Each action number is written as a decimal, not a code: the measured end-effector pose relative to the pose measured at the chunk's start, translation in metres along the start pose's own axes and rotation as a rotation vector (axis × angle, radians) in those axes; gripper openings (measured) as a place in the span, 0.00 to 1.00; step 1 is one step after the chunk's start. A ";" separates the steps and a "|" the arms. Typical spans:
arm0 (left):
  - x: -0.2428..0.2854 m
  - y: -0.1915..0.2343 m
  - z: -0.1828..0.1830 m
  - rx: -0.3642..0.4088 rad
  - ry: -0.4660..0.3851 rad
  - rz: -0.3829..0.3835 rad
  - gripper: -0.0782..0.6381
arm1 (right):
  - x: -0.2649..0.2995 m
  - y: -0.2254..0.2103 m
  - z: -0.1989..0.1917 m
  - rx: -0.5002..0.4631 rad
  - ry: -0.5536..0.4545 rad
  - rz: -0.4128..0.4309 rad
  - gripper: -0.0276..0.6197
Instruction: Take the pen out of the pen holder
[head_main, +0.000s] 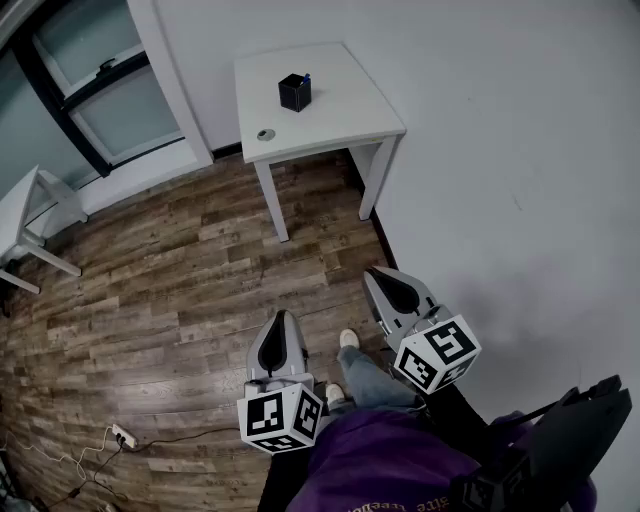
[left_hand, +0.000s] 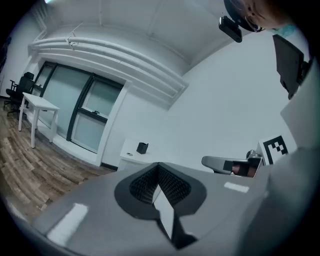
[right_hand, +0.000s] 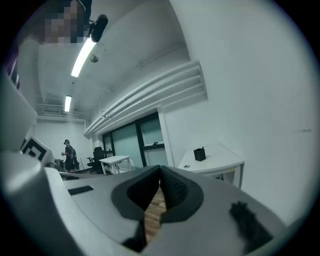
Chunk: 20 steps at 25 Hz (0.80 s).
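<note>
White desk (head_main: 330, 120) sits at twelve o'clock in my head view, well apart from me across the wooden floor (head_main: 170, 290). On it stands the black pen holder (head_main: 295, 92). A blue tip, which I take for the pen (head_main: 305, 78), pokes out at the holder's one o'clock corner. So the pen is still in the holder and, by my reckoning, nothing of the task is done. What is left is the walk up to the desk, opening a pair of tongs, gripping the pen and lifting it clear.

The left tongs (head_main: 283, 320) and right tongs (head_main: 380, 278) hang low in front of me at about six o'clock, both pointing towards the desk. Each gripper view shows its pads brought together at the tips with nothing between them, so both are closed and empty.

My count:
- One pen holder.
- One pen that I can make out. The holder is too small in view to rule out more.
- One small round thing (head_main: 265, 134) on the desk at the holder's seven o'clock, which I cannot identify.
- Two pairs of tongs.
- Two desks, the second, bare desk (head_main: 20, 215) being at nine o'clock.
- One power strip (head_main: 122, 436) on the floor at seven o'clock.
</note>
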<state>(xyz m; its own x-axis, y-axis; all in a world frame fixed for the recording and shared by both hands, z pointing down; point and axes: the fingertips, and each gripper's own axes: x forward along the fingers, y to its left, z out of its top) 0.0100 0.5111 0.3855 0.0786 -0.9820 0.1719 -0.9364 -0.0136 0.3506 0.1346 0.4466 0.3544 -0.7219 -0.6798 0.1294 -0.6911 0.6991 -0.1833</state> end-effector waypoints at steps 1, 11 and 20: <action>0.007 0.002 0.002 -0.003 0.000 0.003 0.12 | 0.007 -0.004 0.002 0.000 0.001 0.002 0.06; 0.085 0.000 0.027 -0.003 -0.010 0.025 0.12 | 0.069 -0.057 0.030 -0.001 0.002 0.041 0.06; 0.154 -0.012 0.043 -0.008 -0.033 0.060 0.12 | 0.112 -0.117 0.048 0.005 0.008 0.075 0.06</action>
<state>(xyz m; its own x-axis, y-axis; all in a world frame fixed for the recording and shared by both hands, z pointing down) 0.0186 0.3517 0.3684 0.0111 -0.9867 0.1622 -0.9362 0.0467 0.3483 0.1361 0.2782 0.3431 -0.7722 -0.6234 0.1229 -0.6346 0.7471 -0.1978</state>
